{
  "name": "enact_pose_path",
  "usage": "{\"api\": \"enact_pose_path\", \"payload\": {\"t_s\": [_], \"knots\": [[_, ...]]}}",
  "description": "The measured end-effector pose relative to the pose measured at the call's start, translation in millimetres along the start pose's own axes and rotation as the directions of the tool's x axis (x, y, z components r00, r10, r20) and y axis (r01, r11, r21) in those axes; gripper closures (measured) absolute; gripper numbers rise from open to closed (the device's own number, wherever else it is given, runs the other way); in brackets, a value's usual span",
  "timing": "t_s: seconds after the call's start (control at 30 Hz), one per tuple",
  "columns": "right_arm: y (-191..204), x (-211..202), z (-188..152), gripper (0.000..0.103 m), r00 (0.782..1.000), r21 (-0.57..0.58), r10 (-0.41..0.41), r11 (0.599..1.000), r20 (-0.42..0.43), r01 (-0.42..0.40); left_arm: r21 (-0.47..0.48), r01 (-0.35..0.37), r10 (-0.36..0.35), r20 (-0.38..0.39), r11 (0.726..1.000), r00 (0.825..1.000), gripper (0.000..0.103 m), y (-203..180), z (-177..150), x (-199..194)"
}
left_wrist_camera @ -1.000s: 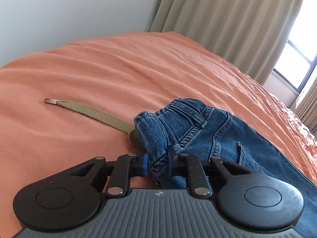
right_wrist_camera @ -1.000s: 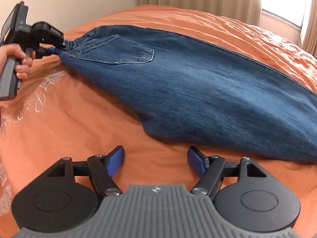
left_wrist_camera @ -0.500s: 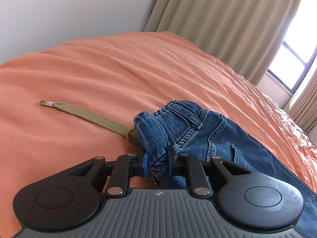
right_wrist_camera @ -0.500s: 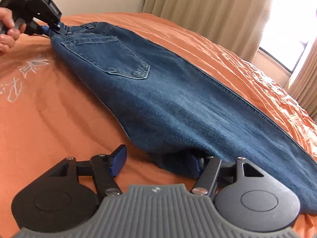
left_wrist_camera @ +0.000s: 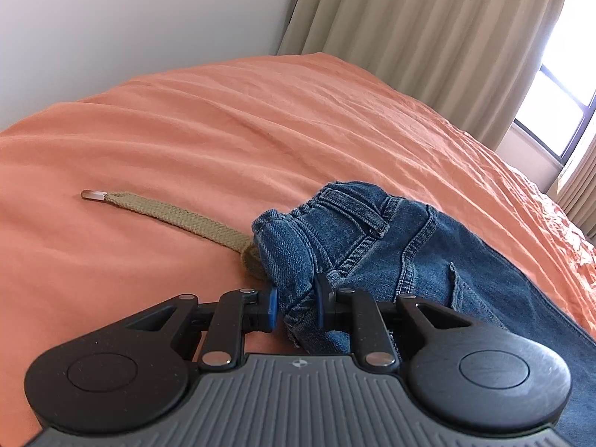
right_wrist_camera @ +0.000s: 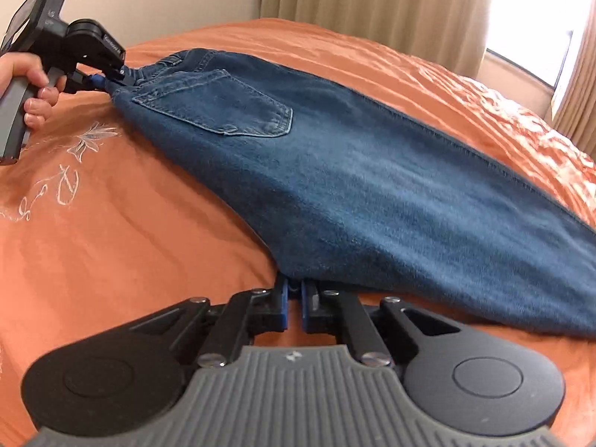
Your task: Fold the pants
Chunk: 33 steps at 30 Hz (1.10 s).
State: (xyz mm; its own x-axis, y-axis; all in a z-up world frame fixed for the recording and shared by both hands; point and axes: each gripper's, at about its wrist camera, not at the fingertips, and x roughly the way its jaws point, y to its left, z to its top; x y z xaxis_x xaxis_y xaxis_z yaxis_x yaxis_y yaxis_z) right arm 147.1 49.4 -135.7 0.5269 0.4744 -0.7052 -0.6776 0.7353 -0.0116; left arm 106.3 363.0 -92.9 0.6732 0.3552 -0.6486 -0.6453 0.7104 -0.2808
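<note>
Blue denim pants (right_wrist_camera: 354,171) lie folded lengthwise on an orange bed, back pocket up. My left gripper (left_wrist_camera: 296,307) is shut on the bunched waistband (left_wrist_camera: 298,257); it also shows in the right wrist view (right_wrist_camera: 106,80), held by a hand at the far left. A khaki woven belt (left_wrist_camera: 178,216) with a metal tip trails out of the waistband to the left. My right gripper (right_wrist_camera: 294,307) is shut on the near edge of the pants at the crotch corner (right_wrist_camera: 298,272).
The orange bedspread (left_wrist_camera: 260,130) has white embroidery (right_wrist_camera: 67,171) near the left gripper. Beige curtains (left_wrist_camera: 428,29) and a bright window (right_wrist_camera: 536,26) stand beyond the bed's far side. A pale wall (left_wrist_camera: 130,18) lies behind.
My right gripper moved in to the pants' near edge and shut on it; it was open a second ago. The left gripper kept its hold on the waistband.
</note>
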Motion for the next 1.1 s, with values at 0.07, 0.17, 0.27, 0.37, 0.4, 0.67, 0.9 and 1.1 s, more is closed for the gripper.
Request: {"api": "enact_pose_path", "payload": {"t_s": [0.07, 0.17, 0.27, 0.37, 0.4, 0.67, 0.9, 1.1], "knots": [[-4.0, 4.0, 2.2, 0.102, 1.000, 0.048, 0.012, 0.999, -0.027, -0.011, 0.041, -0.027, 0.027, -0.003, 0.999, 1.000, 0.081, -4.5, -1.3, 2.5], [-5.9, 6.3, -1.2, 0.103, 0.996, 0.081, 0.023, 0.997, -0.088, -0.015, 0.147, -0.083, 0.081, 0.018, 0.986, 0.997, 0.079, -18.6, -5.6, 2.5], [-4.2, -3.1, -7.0, 0.103, 0.997, 0.053, 0.011, 0.999, -0.078, -0.007, 0.238, -0.140, 0.126, 0.073, 0.961, 0.989, 0.070, -33.6, -10.4, -7.3], [-12.2, -16.1, -8.2, 0.103, 0.997, 0.053, 0.008, 0.999, -0.078, -0.004, 0.293, -0.203, 0.170, 0.135, 0.934, 0.976, 0.051, -47.4, -10.6, -26.8], [-16.2, -21.3, -8.1, 0.103, 0.997, 0.055, -0.003, 0.998, -0.076, 0.007, 0.301, -0.226, 0.184, 0.160, 0.927, 0.970, 0.048, -51.1, -10.3, -33.9], [-76.5, -70.1, -12.9, 0.103, 0.991, 0.106, -0.122, 0.986, -0.050, 0.126, 0.303, 0.000, -0.042, 0.132, 0.953, 0.990, 0.038, -79.9, -1.6, -90.6], [-150.7, -104.9, -18.6, 0.098, 0.976, 0.188, -0.215, 0.958, -0.040, 0.219, 0.401, 0.363, -0.341, -0.126, 0.841, 0.931, 0.038, -140.9, -42.8, -95.0], [-219.5, -113.7, -22.4, 0.083, 0.958, 0.219, -0.284, 0.934, -0.029, 0.283, 0.470, 0.430, -0.340, -0.267, 0.771, 0.902, 0.040, -186.9, -77.4, -71.7]]}}
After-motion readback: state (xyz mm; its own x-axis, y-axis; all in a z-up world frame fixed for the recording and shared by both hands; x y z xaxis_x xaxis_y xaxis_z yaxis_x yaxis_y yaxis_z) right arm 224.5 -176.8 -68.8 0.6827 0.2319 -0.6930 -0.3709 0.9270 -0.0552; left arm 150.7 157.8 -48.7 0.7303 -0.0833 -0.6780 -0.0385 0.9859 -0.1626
